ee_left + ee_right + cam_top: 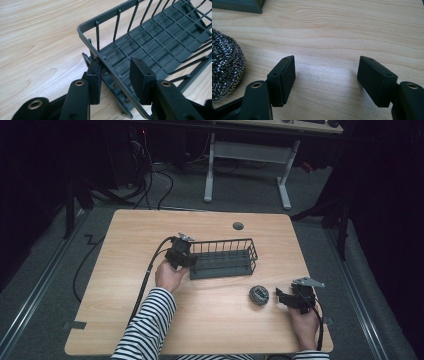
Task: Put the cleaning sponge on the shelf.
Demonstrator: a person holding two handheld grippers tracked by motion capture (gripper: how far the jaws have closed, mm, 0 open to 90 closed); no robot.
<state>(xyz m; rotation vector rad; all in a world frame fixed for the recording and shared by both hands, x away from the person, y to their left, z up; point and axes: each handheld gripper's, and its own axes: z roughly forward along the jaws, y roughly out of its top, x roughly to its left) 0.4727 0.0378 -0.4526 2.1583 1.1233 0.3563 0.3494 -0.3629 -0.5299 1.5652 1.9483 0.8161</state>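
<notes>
steel wool scrubber [259, 295] sits loose on the table [125, 285] toward its right edge, just beside the right gripper [282, 296], whose jaws stand wide apart with nothing between them. so the pickup isn't done yet, by the look of it. left gripper [116, 77] straddles the near end rim of the dark wire basket [224, 257] mid-table, jaws not fully clamped. the scrubber is cut off in the right gripper view, so its far side can't be made out.
</notes>
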